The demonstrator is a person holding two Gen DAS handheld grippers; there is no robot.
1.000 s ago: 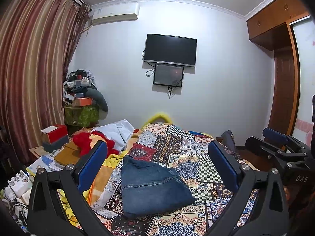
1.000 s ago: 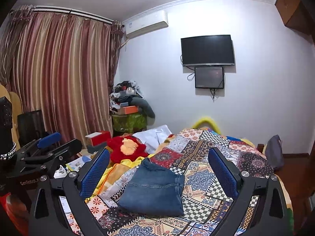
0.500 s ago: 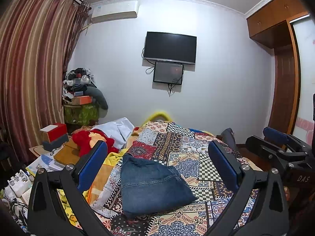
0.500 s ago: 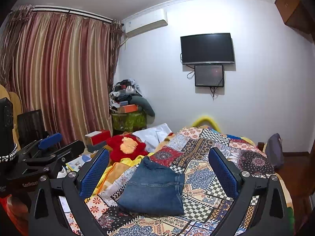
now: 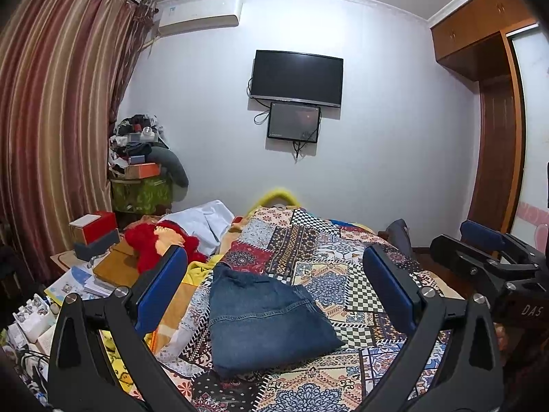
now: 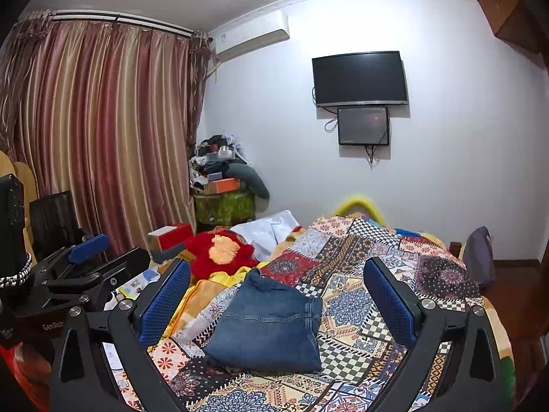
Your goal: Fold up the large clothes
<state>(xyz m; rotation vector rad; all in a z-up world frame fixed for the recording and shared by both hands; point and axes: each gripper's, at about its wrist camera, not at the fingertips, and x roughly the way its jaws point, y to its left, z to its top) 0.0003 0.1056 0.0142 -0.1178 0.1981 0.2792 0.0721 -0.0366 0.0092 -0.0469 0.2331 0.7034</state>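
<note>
A pair of blue jeans (image 5: 264,319) lies folded in a compact block on the patterned patchwork bedspread (image 5: 336,267). It also shows in the right wrist view (image 6: 267,326). My left gripper (image 5: 274,288) is open and empty, held above and short of the jeans. My right gripper (image 6: 274,295) is open and empty too, at a similar height over the bed's near end. The right gripper shows at the right edge of the left wrist view (image 5: 487,254), and the left gripper at the left edge of the right wrist view (image 6: 89,261).
A red plush toy (image 5: 158,243) and white cloth (image 5: 202,219) lie at the bed's left side. Boxes and papers (image 5: 92,233) crowd a low table on the left. A cluttered stand (image 5: 140,178) sits by the curtain. A wardrobe (image 5: 490,113) stands right.
Both grippers have tilted slightly, so the room sits a little higher in view. The jeans have not moved. Both grippers stay open.
</note>
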